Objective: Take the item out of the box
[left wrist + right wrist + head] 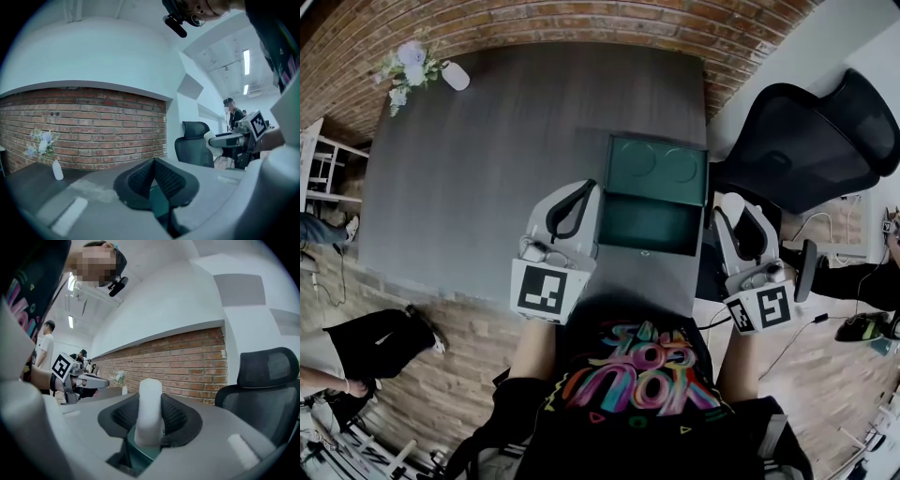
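My right claw [151, 399] held a white roll [150, 413] - its two black pads pressed on the roll from both sides, and the roll stuck out past their tips. The roll was out of the box [652, 225], just beside the box's right side. My left claw [153, 163] was pinched closed, pad against pad, with nothing between them. It was just beside the left side of the box.

The green box sat on the dark counter [487, 169], near me. Its lid [656, 167] was tipped up and open, and I saw two round shapes on the inside of it. A black chair [806, 141] stood off to the right - past the counter. Far across the counter, some flowers [408, 70] sat by the brick wall [534, 23].
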`<state>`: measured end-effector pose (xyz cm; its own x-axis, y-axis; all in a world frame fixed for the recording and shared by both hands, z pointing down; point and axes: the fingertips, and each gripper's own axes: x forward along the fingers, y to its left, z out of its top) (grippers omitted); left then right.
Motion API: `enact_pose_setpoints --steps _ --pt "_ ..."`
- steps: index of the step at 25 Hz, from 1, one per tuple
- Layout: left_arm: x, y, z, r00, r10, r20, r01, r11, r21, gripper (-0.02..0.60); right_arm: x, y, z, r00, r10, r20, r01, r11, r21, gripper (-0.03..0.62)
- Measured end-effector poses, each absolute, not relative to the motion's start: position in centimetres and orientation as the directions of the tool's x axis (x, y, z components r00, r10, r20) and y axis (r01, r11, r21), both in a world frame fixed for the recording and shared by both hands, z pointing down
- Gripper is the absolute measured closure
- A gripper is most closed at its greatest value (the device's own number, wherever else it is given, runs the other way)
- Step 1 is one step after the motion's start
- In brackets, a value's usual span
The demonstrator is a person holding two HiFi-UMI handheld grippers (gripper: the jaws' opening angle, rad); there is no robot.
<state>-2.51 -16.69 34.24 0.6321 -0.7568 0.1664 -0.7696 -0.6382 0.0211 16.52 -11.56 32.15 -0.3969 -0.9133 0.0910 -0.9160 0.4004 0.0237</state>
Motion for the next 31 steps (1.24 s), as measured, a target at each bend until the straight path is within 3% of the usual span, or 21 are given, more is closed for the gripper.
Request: enact_pose_setpoints --steps 31 --pt "-2.6 -16.7 34.6 0.631 -0.757 0.169 -0.77 -0.637 0.022 0.581 16.5 -11.2 33.2 -0.407 -0.907 0.108 -0.913 0.407 -0.023 0.456"
